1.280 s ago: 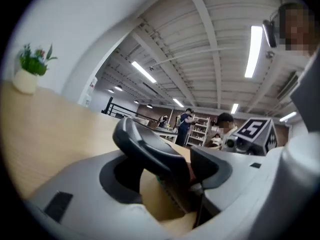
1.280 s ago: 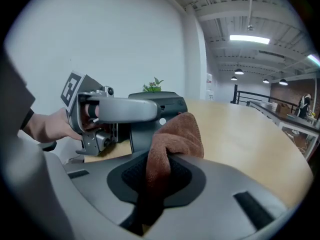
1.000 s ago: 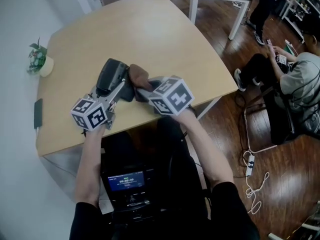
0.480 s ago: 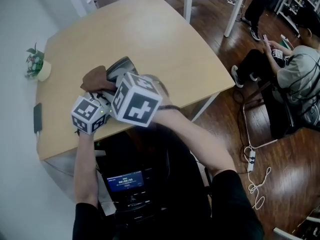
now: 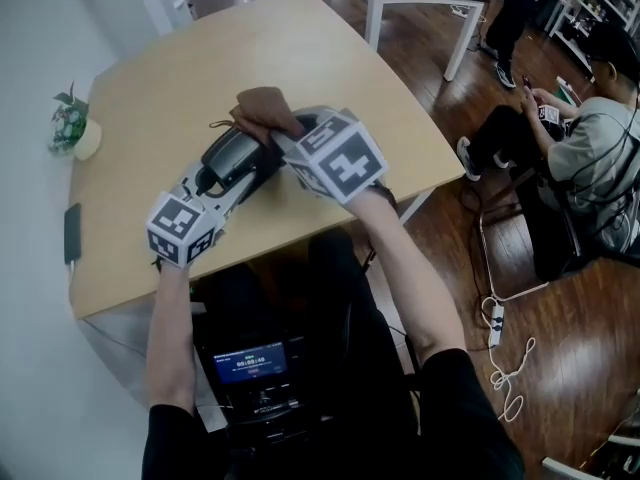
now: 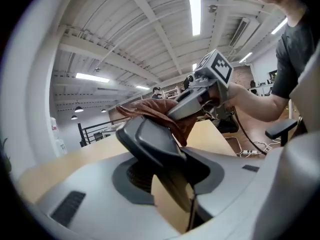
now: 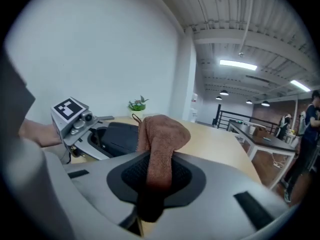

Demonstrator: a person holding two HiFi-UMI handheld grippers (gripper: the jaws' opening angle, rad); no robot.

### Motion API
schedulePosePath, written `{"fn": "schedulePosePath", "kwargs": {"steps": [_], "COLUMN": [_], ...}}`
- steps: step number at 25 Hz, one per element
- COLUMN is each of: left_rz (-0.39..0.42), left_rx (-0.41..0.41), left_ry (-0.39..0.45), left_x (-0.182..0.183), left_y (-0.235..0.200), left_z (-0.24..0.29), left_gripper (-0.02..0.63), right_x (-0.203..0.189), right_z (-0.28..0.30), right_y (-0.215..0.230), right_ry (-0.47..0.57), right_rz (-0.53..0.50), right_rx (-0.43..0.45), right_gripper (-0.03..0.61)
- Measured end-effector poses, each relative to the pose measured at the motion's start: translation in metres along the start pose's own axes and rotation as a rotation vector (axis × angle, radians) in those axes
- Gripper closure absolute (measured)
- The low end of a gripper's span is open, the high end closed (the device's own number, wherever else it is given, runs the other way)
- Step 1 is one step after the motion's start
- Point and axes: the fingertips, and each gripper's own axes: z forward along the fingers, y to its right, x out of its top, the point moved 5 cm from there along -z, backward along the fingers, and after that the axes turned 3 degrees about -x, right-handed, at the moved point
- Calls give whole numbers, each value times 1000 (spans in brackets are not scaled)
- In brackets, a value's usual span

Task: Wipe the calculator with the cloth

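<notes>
Head view: calculator [image 5: 232, 156], raised off the table [image 5: 330, 48], clamped in the left gripper [image 5: 218, 176], whose jaws have just been closing on it. Right gripper [image 5: 278, 133], pinching the brown cloth [image 5: 264, 108], has shifted from the calculator's left side to its far end. Wiping is probably mid-stroke.

Tabletop: the light wooden table with a rounded edge [image 5: 330, 48] is bare across the upper centre and upper right of the head view, so passage there is unobstructed.

Centre of frame: the dark grey calculator [image 5: 232, 156] is held tilted over the table, with the brown terry cloth [image 5: 263, 106] at its upper end. Both block a straight pass across the middle.

Left edge: a small potted plant [image 5: 73, 125] and, lower, a flat black phone [image 5: 71, 232] sit near the rim, well apart from the calculator. The strip between is free.

Right of frame, off the table: a seated person [image 5: 590, 158] and a white cable [image 5: 510, 378] on the floor.
</notes>
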Motion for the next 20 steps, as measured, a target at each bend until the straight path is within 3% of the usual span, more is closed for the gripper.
{"fn": "schedulePosePath", "kwargs": {"steps": [3,5,9,11,13,15,20], "left_rz": [6,11,34,47,55,62,62], "left_rx": [-4,-4,5,5,3,3,7], "left_ry": [-2,-4,-12,-18,-19,-18,-8], "left_x": [0,-2,-2,-2,0,1,-1], "left_y": [1,0,0,4,10,12,6], "left_z": [-1,-3,-4,-3,-3,-3,-4], "left_gripper": [459,459,459,459,460,462,463], "right_x": [1,18,54,55,48,41,25], "right_z": [-13,-22,-22,-10,2,8,1], "right_y": [9,-9,-83,-116,-129,-123,-74], "right_ry": [13,63,146,122,87,71,62], "right_rz": [25,6,-99,-168,-221,-224,-108], "right_rx": [-70,-57,97,166,177,156,82], "right_gripper": [520,520,520,520,520,517,517]}}
